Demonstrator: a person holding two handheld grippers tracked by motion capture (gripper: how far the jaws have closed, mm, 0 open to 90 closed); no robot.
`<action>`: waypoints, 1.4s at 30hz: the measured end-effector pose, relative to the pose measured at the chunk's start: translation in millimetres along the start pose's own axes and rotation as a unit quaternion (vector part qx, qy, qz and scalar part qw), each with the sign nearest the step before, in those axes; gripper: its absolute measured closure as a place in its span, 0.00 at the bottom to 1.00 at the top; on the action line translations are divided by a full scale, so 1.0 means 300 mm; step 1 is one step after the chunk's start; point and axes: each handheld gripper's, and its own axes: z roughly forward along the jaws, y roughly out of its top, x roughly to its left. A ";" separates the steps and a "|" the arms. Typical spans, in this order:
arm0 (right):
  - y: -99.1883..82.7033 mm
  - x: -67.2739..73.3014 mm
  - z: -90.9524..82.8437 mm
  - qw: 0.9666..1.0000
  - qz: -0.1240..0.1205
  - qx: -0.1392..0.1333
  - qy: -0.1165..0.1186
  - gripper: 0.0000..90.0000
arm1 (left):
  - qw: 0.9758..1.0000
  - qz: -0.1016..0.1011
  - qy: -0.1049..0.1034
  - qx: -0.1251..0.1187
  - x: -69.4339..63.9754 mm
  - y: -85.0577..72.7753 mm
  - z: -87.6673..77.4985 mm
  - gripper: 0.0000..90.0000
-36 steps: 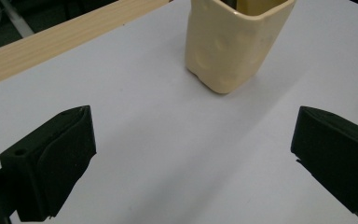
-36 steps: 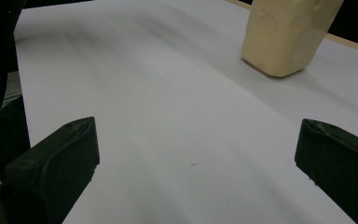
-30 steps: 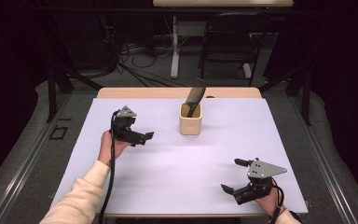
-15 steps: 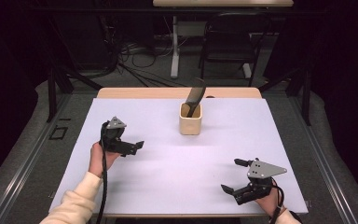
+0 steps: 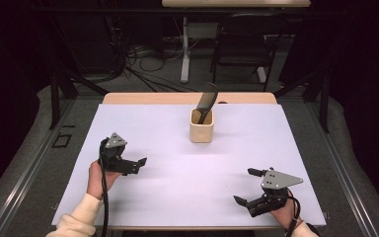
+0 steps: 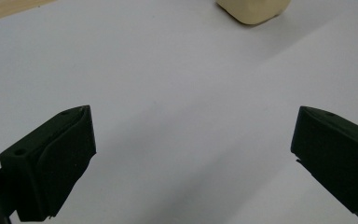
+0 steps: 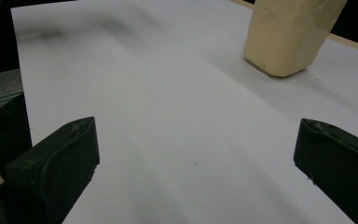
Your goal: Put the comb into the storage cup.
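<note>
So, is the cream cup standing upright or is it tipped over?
Upright. The cream cup stands on its base on the white table, its opening facing up, with a dark comb-like tool leaning out of it.

Tongs (image 6: 193,158) agape over white table (image 6: 168,93), cream cup (image 6: 254,10) far beyond.

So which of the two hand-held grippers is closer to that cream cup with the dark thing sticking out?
Left. The left gripper sits near and left of the cup, fingers open toward it. The right gripper lies farther off, at the table's near right corner.
</note>
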 end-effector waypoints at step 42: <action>-0.002 0.001 0.008 1.000 -0.002 0.010 0.007 0.00 | 0.999 -0.016 0.027 -0.032 -0.078 -0.182 -0.114 0.00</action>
